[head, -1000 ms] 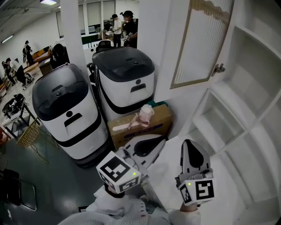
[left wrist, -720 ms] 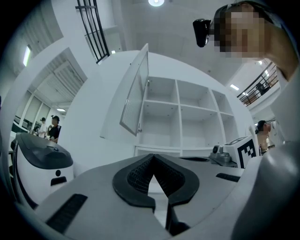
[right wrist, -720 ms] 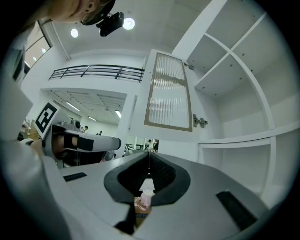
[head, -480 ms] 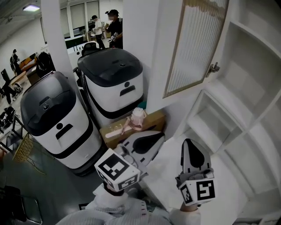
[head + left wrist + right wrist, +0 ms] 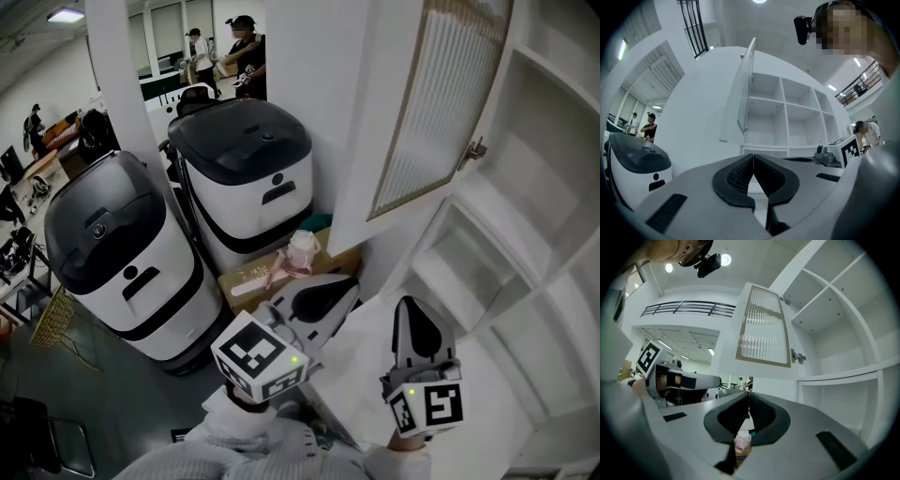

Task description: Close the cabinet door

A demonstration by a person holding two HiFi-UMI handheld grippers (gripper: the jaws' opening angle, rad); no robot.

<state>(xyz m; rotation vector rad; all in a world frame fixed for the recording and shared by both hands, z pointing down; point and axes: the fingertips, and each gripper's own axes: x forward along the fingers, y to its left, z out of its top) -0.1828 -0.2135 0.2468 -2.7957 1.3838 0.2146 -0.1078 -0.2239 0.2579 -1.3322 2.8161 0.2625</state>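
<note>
Big white-walled hall, dark floor; cabinet door, ribbed glass panel in a pale frame, hangs swung open at top centre of the head view; its right edge is fixed by a metal hinge to the white shelf cabinet, which fills the right side; door leaf stands out from the cabinet front, well clear of it. Left gripper sits low centre, below the door and apart from it, jaws pressed together with nothing between them; right gripper is just to its right in front of the lower shelves, jaw tips also together, pinching nothing, not touching the door. Past the left gripper is a cardboard box against the wall, with a pink-white bottle on top; left of that are two white machines with dark lids; people stand far back.
</note>
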